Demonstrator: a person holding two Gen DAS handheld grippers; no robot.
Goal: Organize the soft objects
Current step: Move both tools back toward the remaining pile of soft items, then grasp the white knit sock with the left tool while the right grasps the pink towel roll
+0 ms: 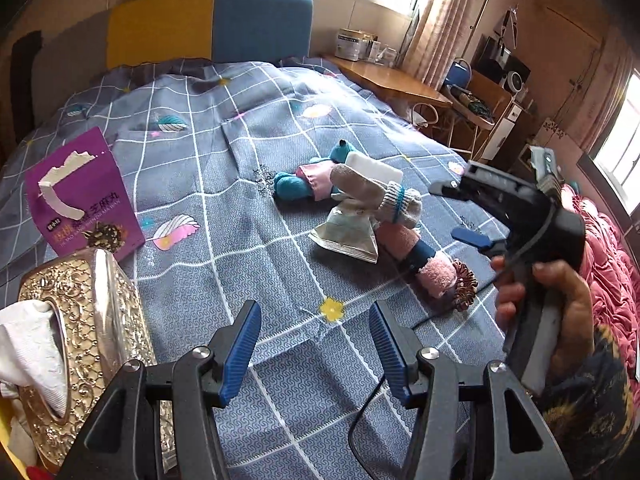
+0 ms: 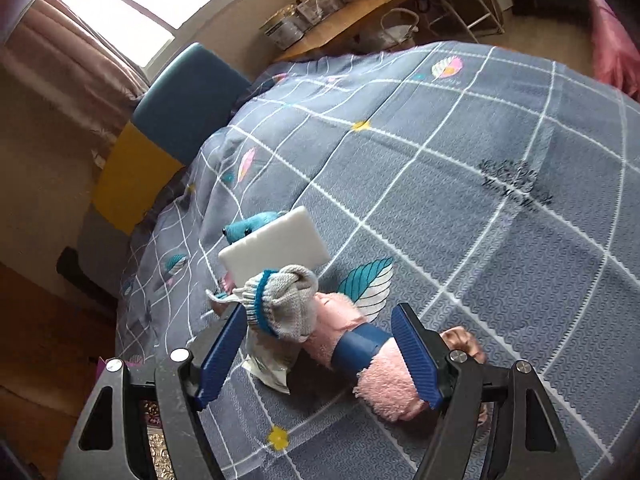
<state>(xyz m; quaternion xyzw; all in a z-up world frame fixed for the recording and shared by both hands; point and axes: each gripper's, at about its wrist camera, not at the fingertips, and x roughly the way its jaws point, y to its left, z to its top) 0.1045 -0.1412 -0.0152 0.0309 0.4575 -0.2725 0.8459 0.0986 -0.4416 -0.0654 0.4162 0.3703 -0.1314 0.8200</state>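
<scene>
A pile of soft things lies mid-bed on the grey checked bedspread (image 1: 240,240): a teal plush toy (image 1: 296,184), a white foam block (image 1: 374,168), a grey knitted mitten (image 1: 384,198), a foil pouch (image 1: 348,234), a pink rolled towel with a blue band (image 1: 420,258) and a brown scrunchie (image 1: 464,286). My left gripper (image 1: 314,354) is open over bare bedspread, short of the pile. My right gripper (image 2: 320,354) is open and straddles the pink towel (image 2: 360,350), beside the mitten (image 2: 284,300); its pads do not press on it. A hand holds the right gripper (image 1: 454,212).
A purple paper bag (image 1: 84,200) and a gold tissue box (image 1: 84,320) stand at the bed's left. The yellow and blue headboard (image 1: 208,24) is at the back, a wooden desk (image 1: 392,80) behind right, a red quilt (image 1: 612,264) at the right edge.
</scene>
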